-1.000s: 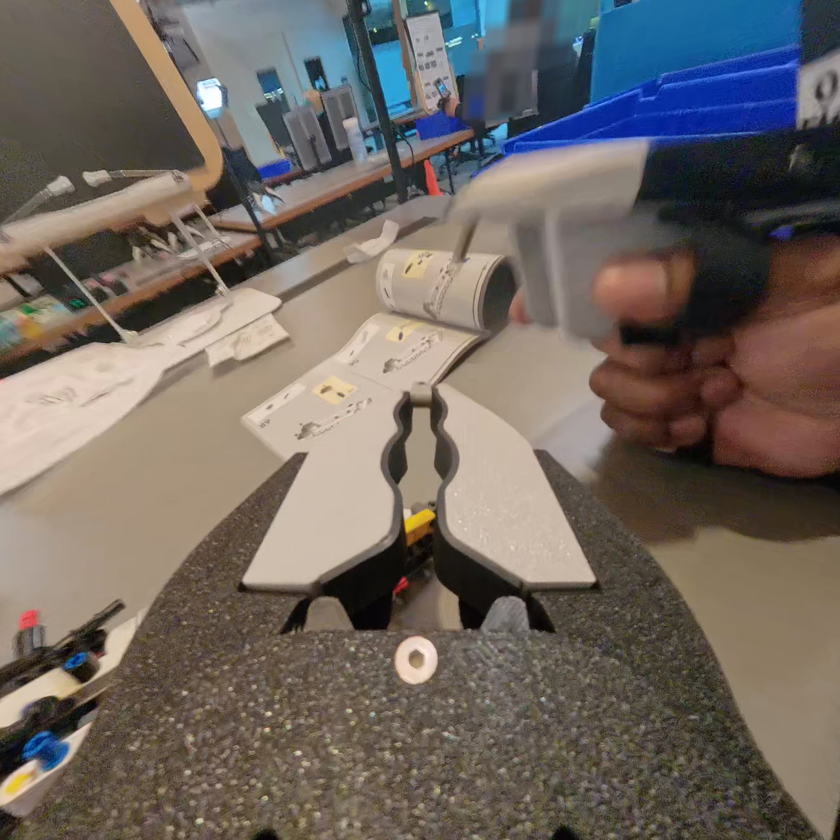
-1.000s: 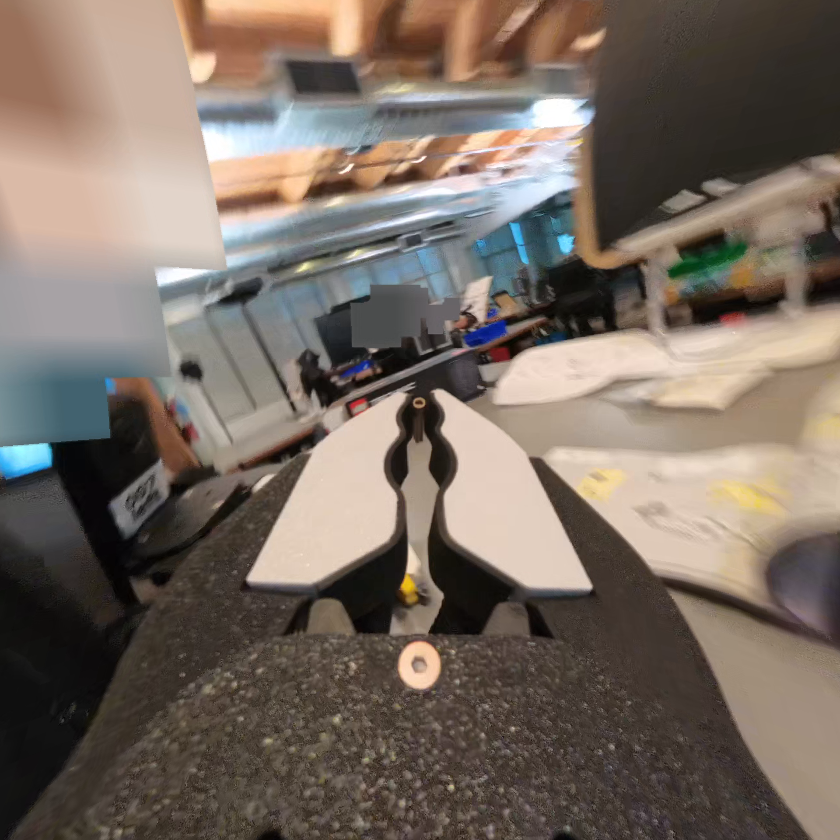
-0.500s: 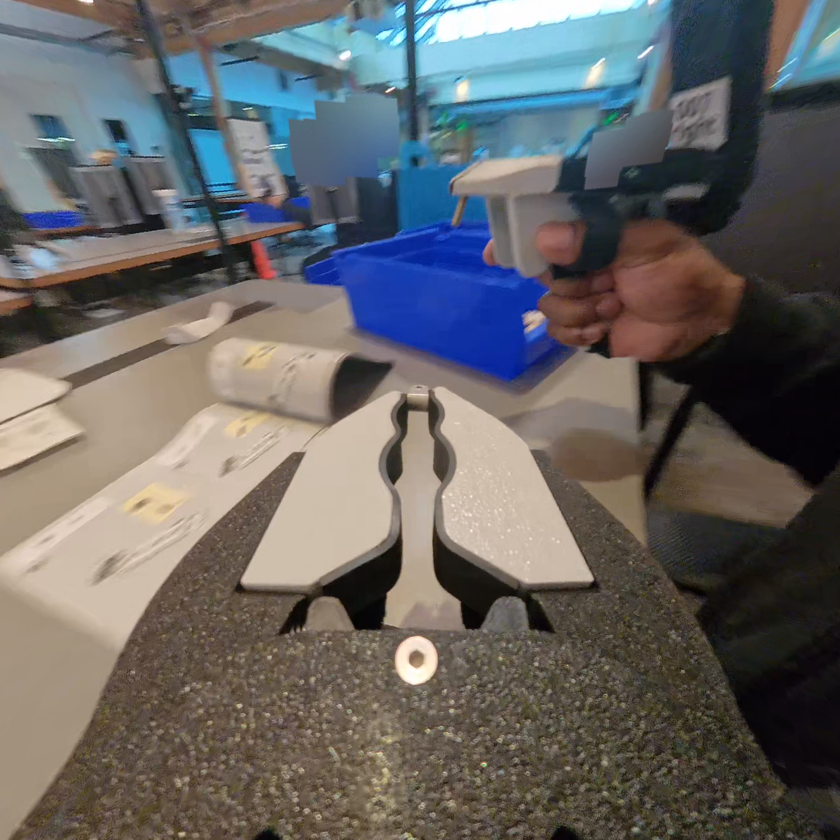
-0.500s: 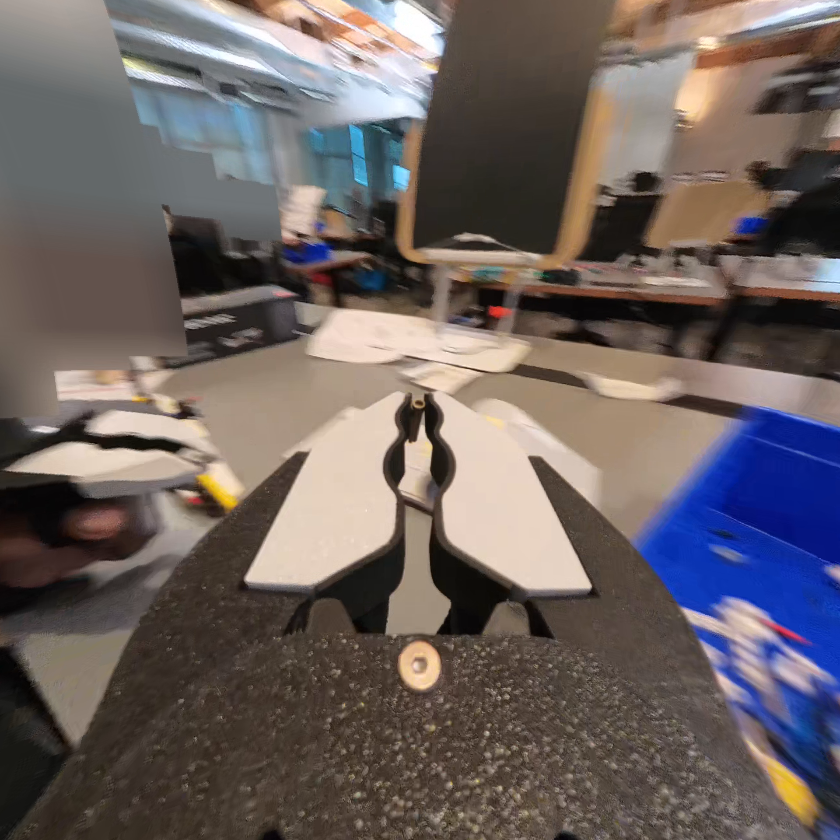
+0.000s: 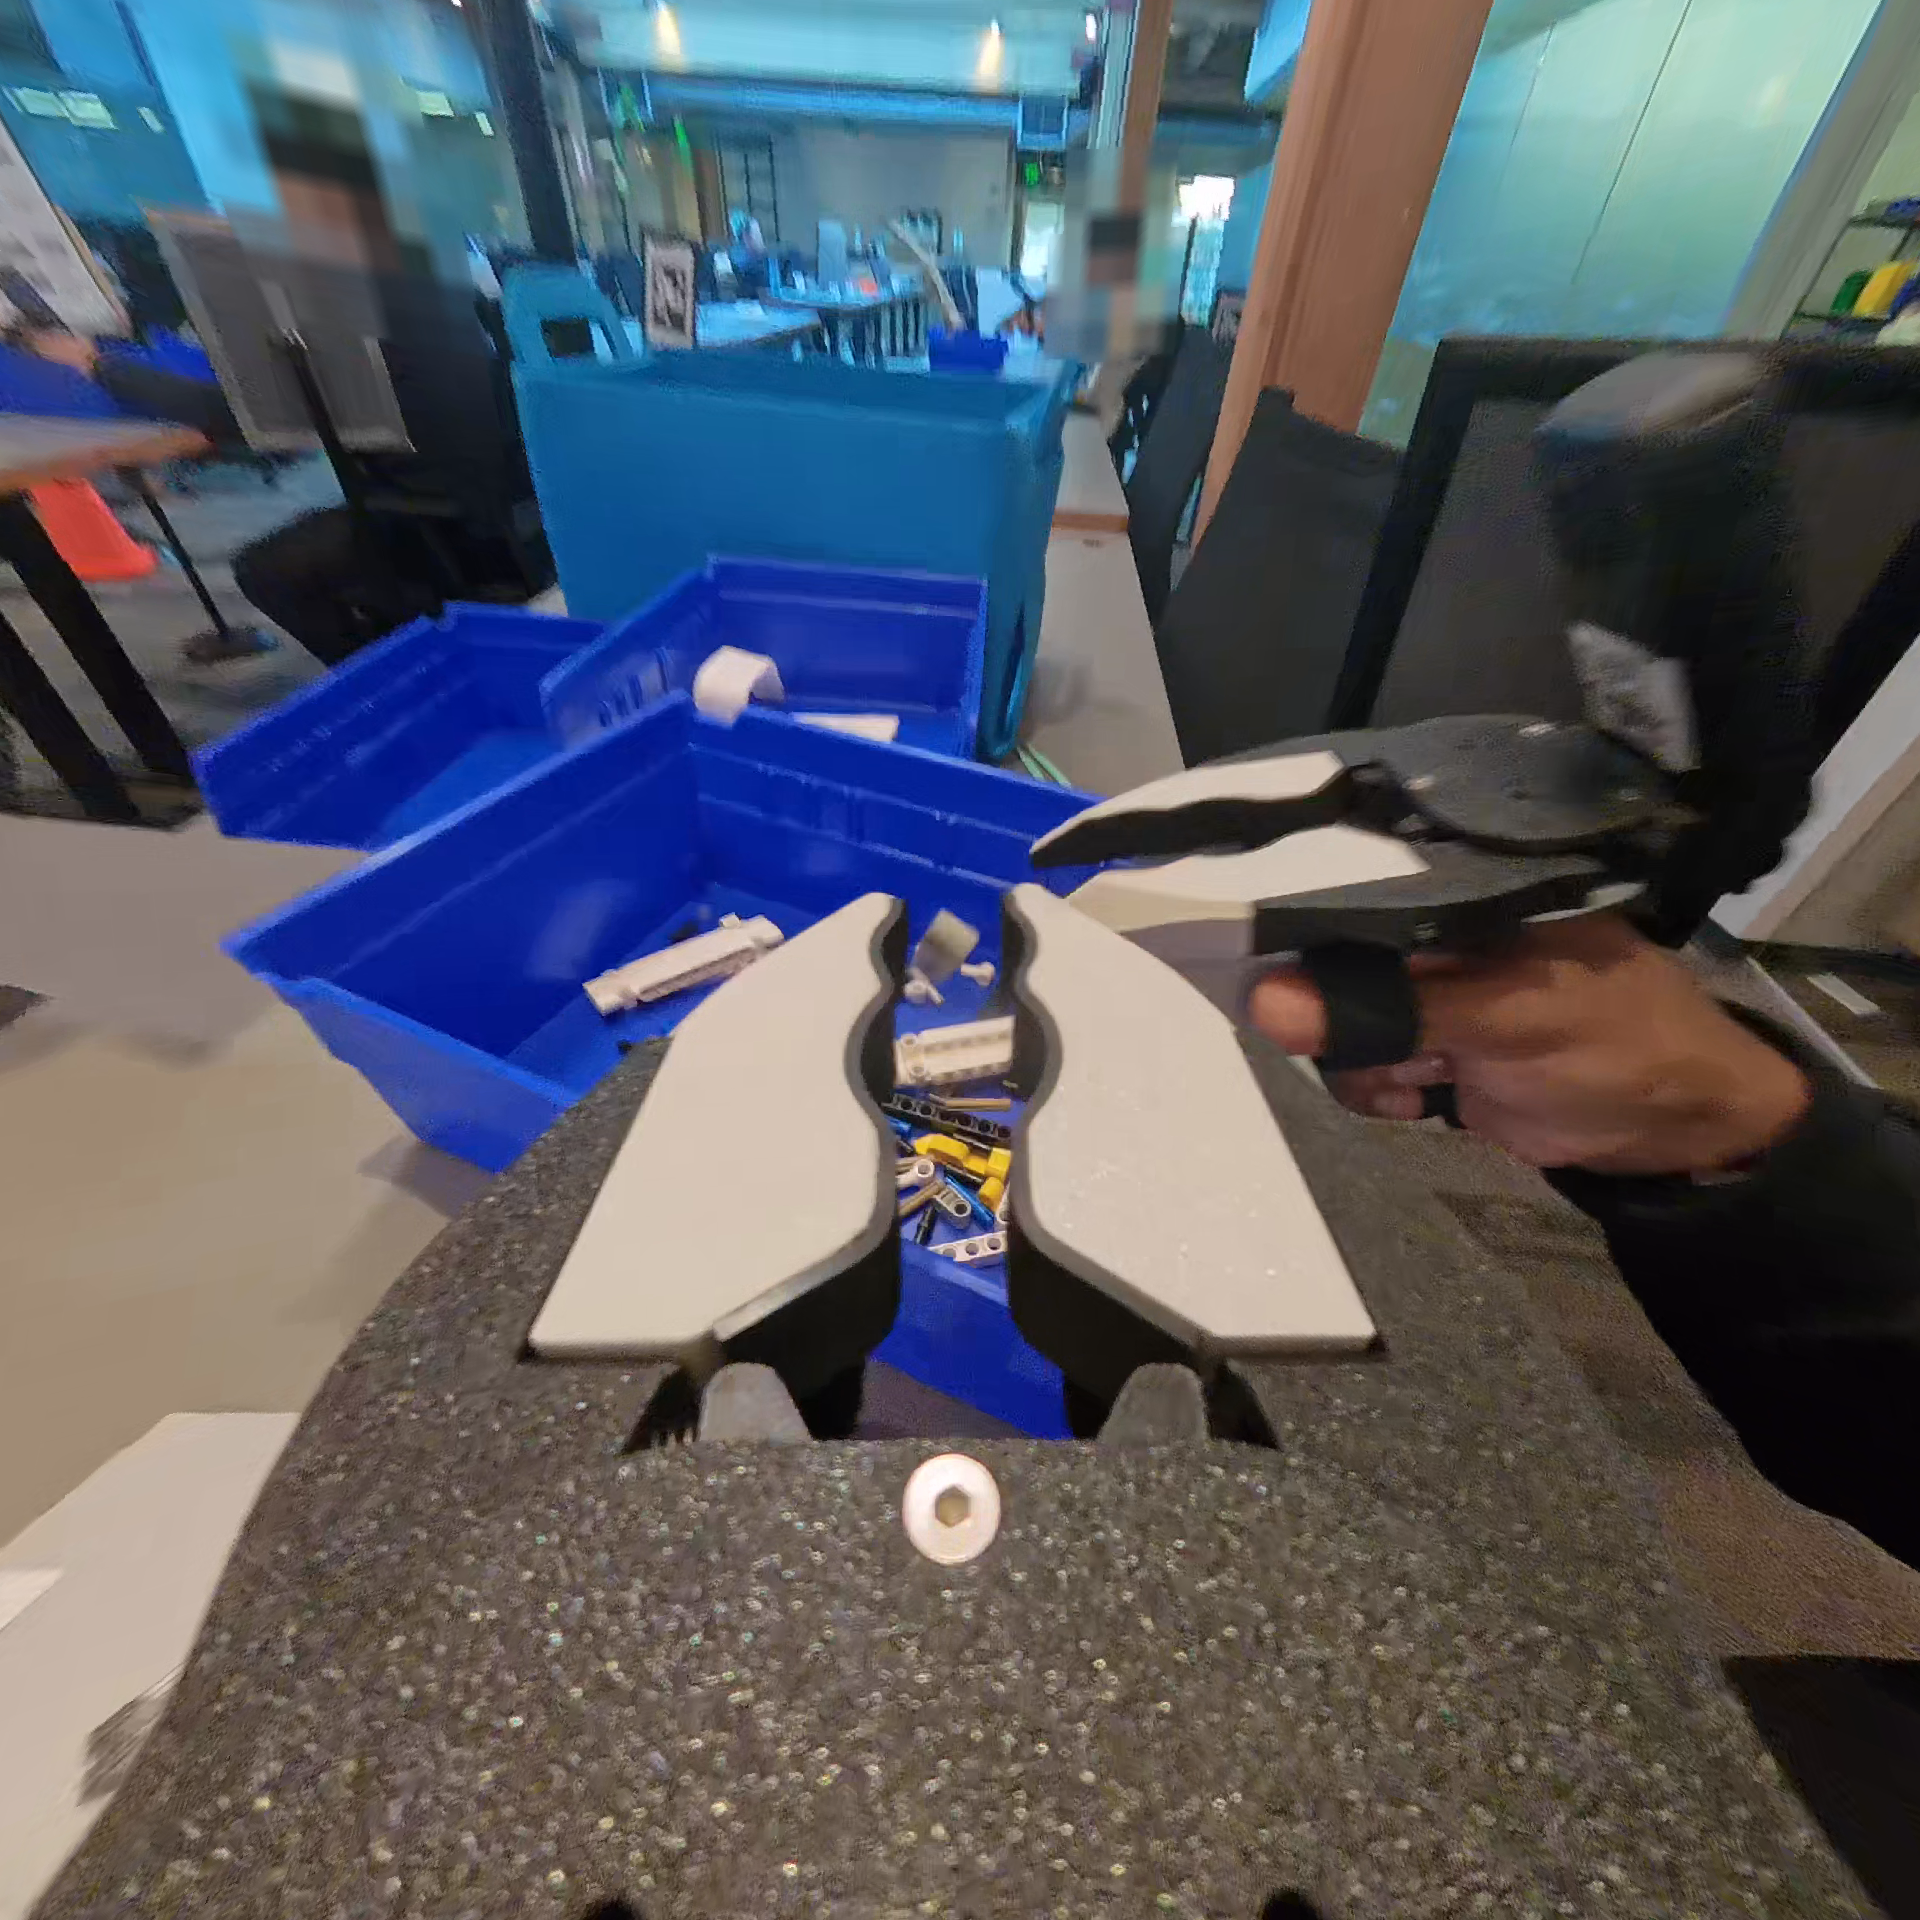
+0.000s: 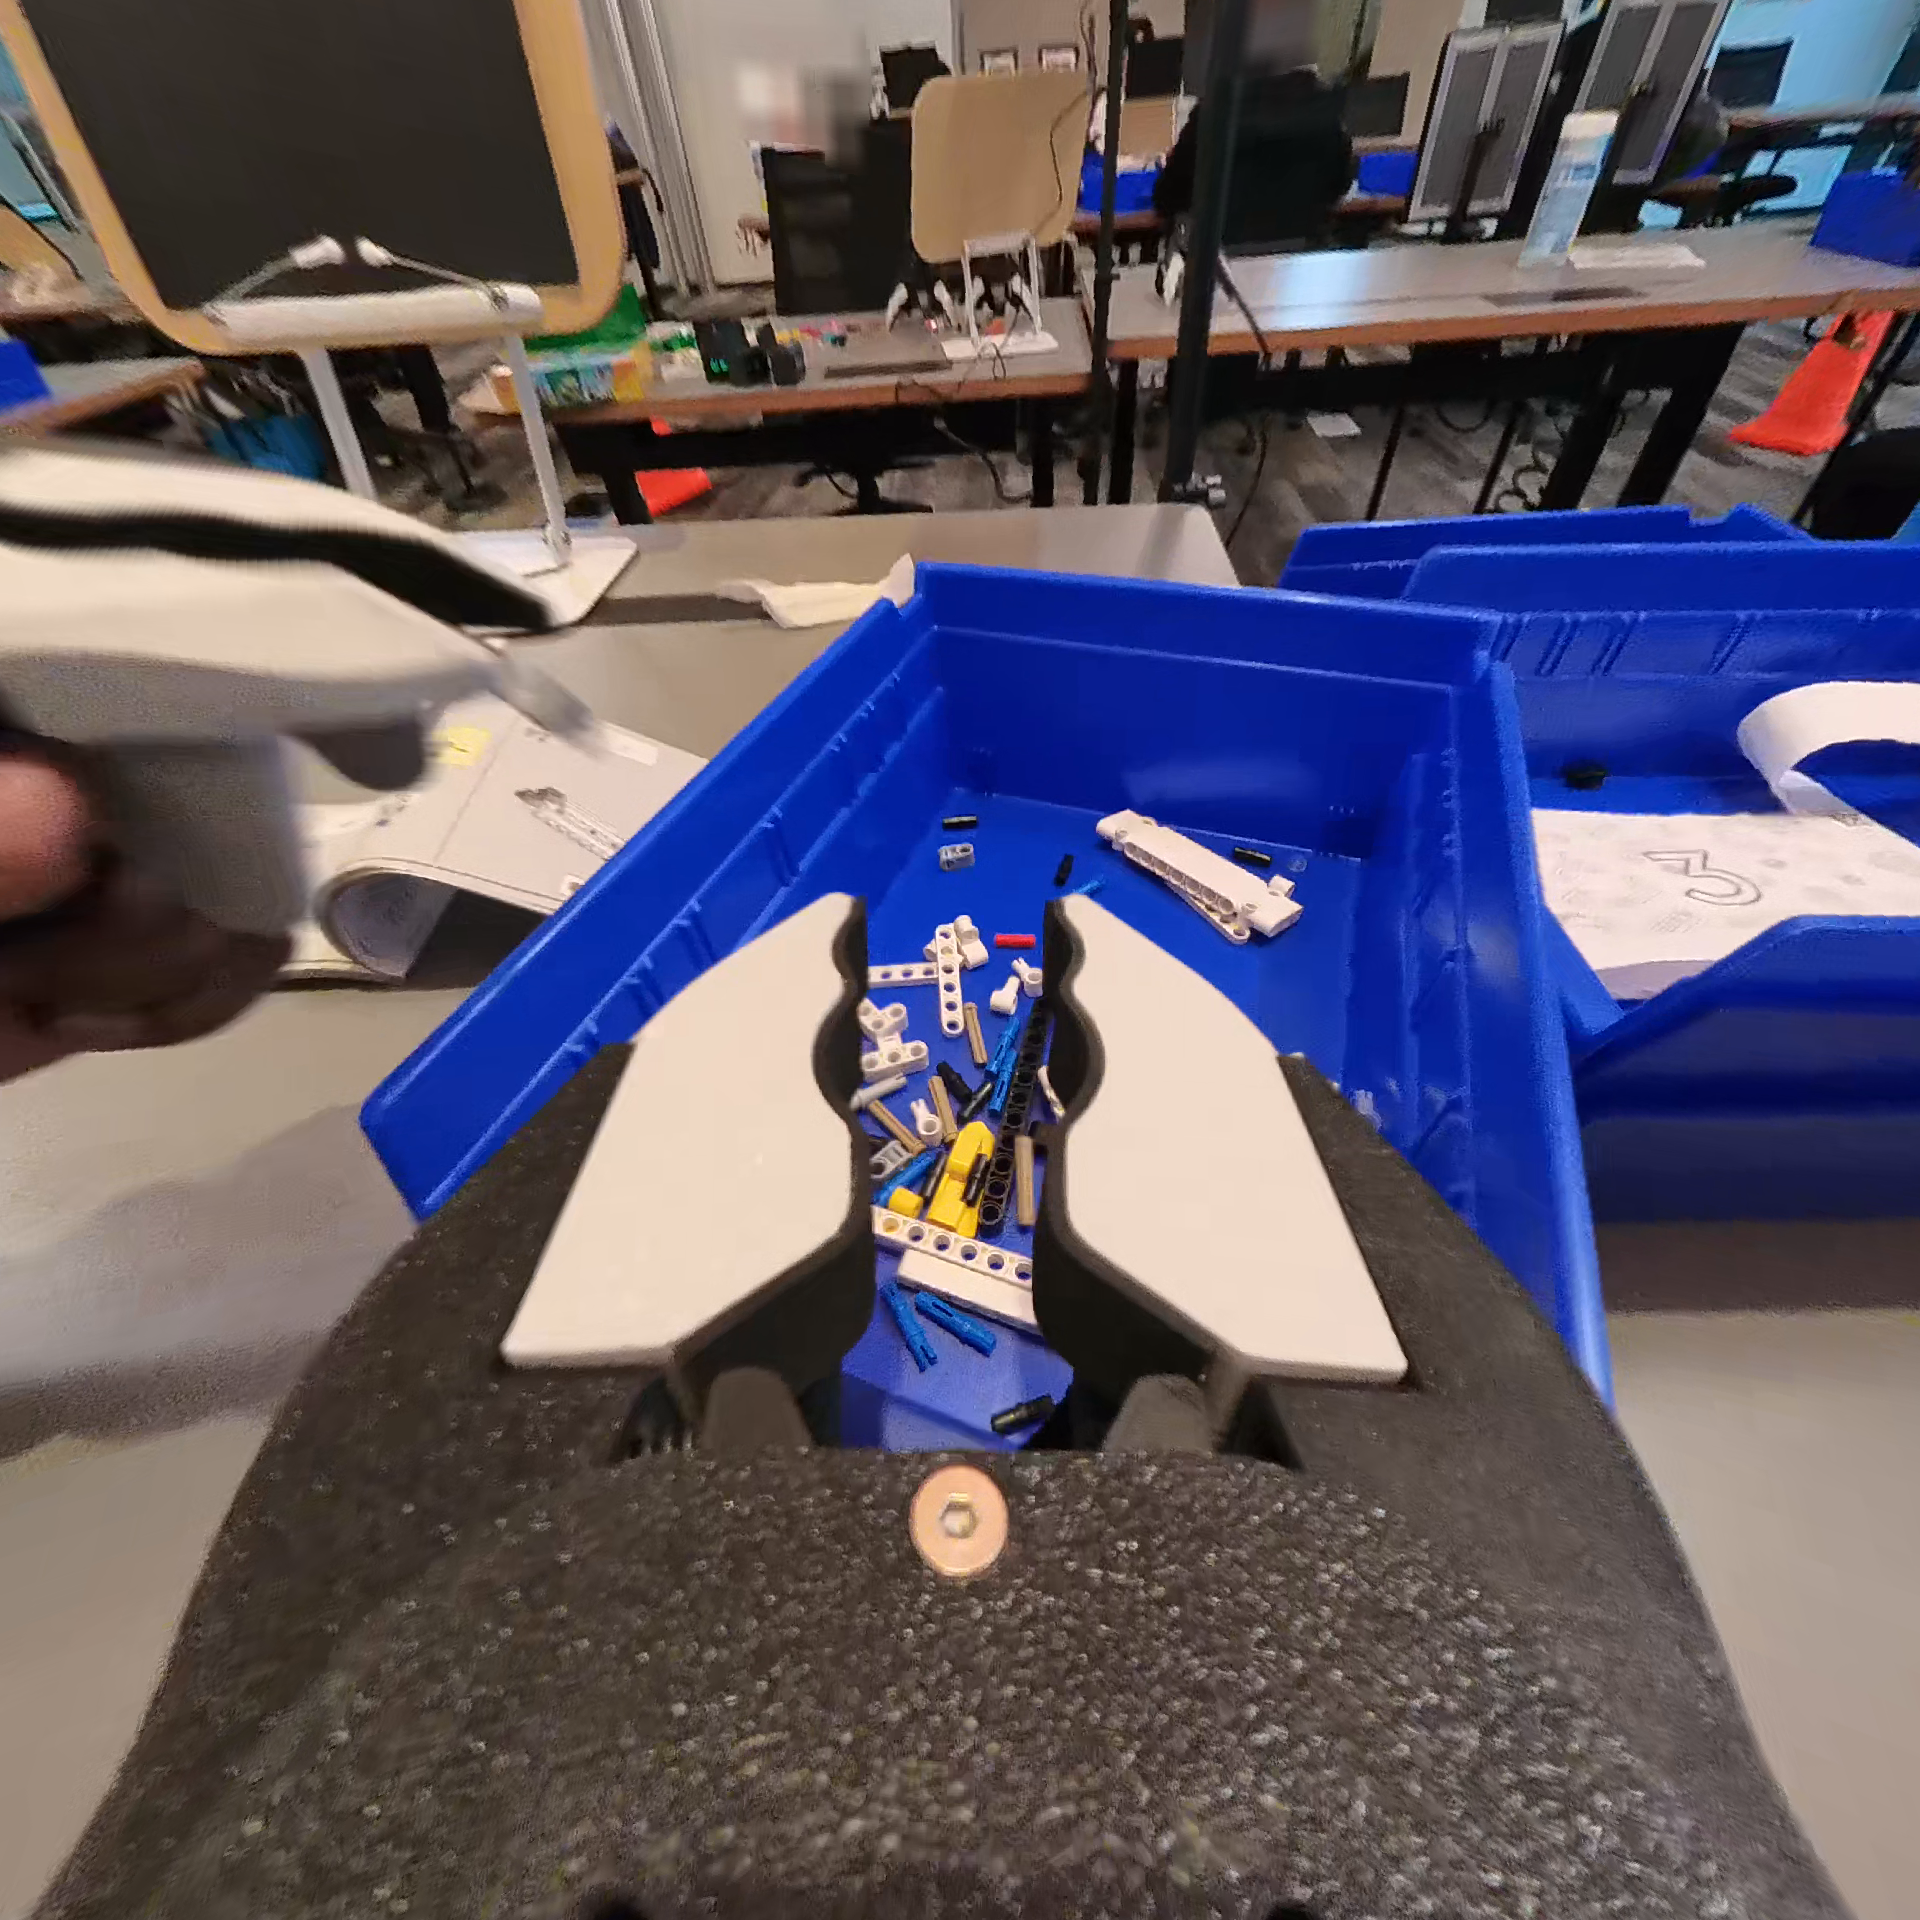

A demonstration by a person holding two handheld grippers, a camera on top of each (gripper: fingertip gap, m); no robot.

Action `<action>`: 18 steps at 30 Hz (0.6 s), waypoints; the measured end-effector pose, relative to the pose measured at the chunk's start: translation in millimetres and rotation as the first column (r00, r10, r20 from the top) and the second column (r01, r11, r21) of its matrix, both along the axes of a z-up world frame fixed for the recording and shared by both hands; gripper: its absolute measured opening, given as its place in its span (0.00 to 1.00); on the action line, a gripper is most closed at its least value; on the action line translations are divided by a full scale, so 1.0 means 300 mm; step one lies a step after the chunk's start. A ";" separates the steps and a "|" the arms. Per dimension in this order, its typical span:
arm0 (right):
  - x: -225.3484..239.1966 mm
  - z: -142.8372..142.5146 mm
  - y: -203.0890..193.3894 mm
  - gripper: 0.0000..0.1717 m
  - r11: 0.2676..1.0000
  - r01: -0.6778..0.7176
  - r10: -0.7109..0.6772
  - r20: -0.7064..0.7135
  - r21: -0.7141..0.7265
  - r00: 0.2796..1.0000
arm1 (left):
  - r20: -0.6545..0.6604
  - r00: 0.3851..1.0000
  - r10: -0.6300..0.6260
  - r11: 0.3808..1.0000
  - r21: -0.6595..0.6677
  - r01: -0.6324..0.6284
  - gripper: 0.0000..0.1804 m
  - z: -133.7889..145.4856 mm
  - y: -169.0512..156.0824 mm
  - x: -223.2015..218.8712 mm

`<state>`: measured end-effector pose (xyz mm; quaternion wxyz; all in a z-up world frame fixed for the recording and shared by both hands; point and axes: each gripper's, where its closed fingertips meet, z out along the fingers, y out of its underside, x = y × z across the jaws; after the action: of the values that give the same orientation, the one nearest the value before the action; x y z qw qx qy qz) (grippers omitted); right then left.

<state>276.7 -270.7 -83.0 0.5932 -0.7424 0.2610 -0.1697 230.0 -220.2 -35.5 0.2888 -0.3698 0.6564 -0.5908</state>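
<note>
My left gripper (image 5: 951, 914) hangs open over a blue bin (image 5: 468, 862). A small pale grey piece (image 5: 945, 940) shows between its fingertips with a gap on each side, so no pad presses on it. My right gripper (image 6: 951, 914) is open and empty over the same bin (image 6: 644, 904), above a heap of small white, black, blue and yellow building pieces (image 6: 956, 1143). A long white beam (image 6: 1195, 873) lies farther back in the bin. Each gripper shows in the other view: the right (image 5: 1049, 857), the left (image 6: 514, 649), blurred.
A second blue bin (image 6: 1714, 727) with a printed sheet and a white band stands to the right; it shows behind in the left wrist view (image 5: 790, 644). An open booklet (image 6: 499, 821) lies on the grey table left of the bin. A person's hands hold both grippers. My right gripper is the nearer one to the long white beam (image 6: 1195, 873): about 20 cm, against 25 cm.
Both grippers swung from the booklet side to above the blue bin. Both jaws opened: the small grey piece left the left pads, and the thin dark pin is gone from the right fingertips.
</note>
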 end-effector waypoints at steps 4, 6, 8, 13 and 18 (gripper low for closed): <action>-0.041 0.029 -0.041 0.19 0.997 -0.035 0.034 0.020 0.063 0.999 | -0.085 0.996 0.005 0.999 0.033 -0.002 0.27 -0.094 -0.018 0.059; -0.069 0.033 -0.050 0.18 0.994 -0.062 0.059 0.031 0.086 0.998 | -0.031 0.999 -0.007 1.000 0.019 0.007 0.28 -0.075 -0.010 0.031; -0.105 0.033 -0.050 0.18 0.990 -0.101 0.097 0.043 0.099 0.994 | 0.006 1.000 -0.014 1.000 0.012 0.014 0.30 -0.056 0.011 -0.028; -0.277 0.046 0.009 0.15 0.942 -0.312 0.300 0.104 0.122 0.948 | 0.105 0.993 -0.061 0.998 0.029 0.058 0.31 -0.067 0.065 -0.288; -0.557 0.044 0.143 0.11 0.792 -0.608 0.593 0.171 0.055 0.787 | 0.245 0.969 -0.017 0.983 0.181 -0.029 0.19 -0.148 0.158 -0.582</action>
<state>109.5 -227.9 -69.9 0.6727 -0.7395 -0.0238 -0.0111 55.5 -172.7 -80.0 0.4025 -0.2676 0.6659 -0.5683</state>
